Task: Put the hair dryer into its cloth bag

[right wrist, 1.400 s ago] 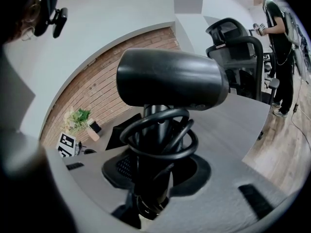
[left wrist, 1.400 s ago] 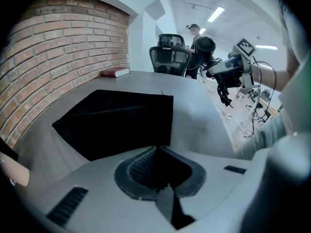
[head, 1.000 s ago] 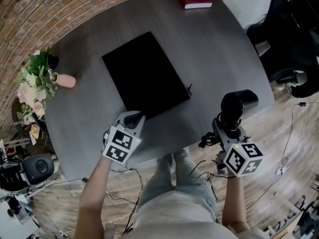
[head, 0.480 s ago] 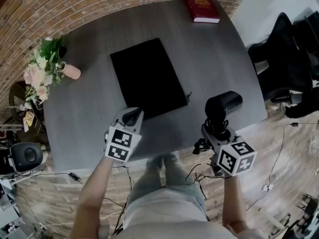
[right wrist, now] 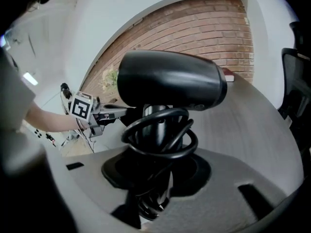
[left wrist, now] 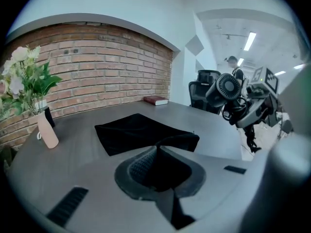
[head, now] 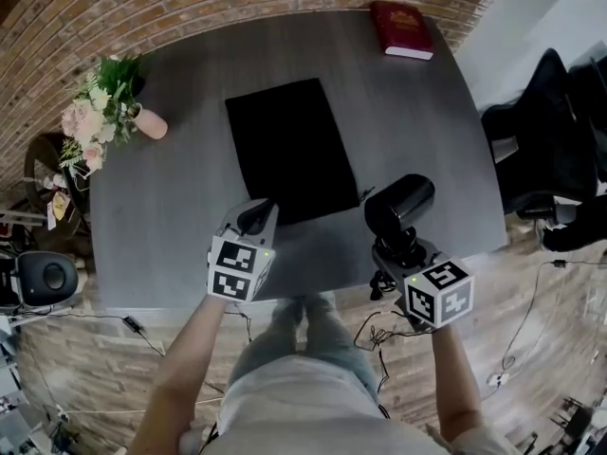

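Note:
The black cloth bag lies flat on the grey table. My left gripper is shut on the bag's near edge. In the left gripper view that pinched edge stands up a little off the table at my left gripper. My right gripper is shut on the handle of the black hair dryer, held upright above the table's near right edge, to the right of the bag. In the right gripper view the dryer's body lies crosswise above a coiled cord wound round the handle.
A red book lies at the table's far edge. A pink vase with flowers stands at the far left. Black office chairs stand to the right of the table. Cables trail on the wooden floor below the near edge.
The right gripper has carried the hair dryer leftwards, closer to the bag. The left gripper has risen slightly and rolled, still holding the bag's near edge.

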Demonstrator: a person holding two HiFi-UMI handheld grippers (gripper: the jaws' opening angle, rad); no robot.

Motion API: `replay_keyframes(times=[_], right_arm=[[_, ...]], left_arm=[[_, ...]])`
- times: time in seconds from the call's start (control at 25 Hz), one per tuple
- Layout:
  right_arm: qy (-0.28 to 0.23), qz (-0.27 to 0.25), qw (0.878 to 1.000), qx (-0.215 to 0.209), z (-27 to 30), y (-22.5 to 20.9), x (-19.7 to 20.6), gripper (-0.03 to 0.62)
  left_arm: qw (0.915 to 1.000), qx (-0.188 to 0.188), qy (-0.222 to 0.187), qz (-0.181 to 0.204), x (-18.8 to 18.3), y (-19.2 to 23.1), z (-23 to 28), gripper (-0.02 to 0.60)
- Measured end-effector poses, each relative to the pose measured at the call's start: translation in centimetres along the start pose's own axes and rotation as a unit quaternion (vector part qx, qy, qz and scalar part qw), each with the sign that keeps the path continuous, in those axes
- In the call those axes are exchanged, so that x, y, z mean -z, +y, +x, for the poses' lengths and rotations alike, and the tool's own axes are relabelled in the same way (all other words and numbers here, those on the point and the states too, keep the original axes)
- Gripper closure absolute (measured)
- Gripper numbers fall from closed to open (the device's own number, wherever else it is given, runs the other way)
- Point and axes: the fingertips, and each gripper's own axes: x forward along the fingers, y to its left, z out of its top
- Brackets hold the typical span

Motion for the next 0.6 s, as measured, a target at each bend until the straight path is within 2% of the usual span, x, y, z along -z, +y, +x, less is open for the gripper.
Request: replay_keyframes(times=[0.28,0.6], right_arm=[[0.063,-0.083,0.993,-0.054,1.7,2.1,1.0,0.445],[0.114,-0.148,0.975,-0.119,3.3,4.8,2.6,0.446]], left_arm=[[0.9996,-0.014,-0.005,0.022,-0.7,0.4,-0.5,0.565],[0.9998,-0.009,-0.001,0.019,-1.4,-0.1,-0.2,0.565]])
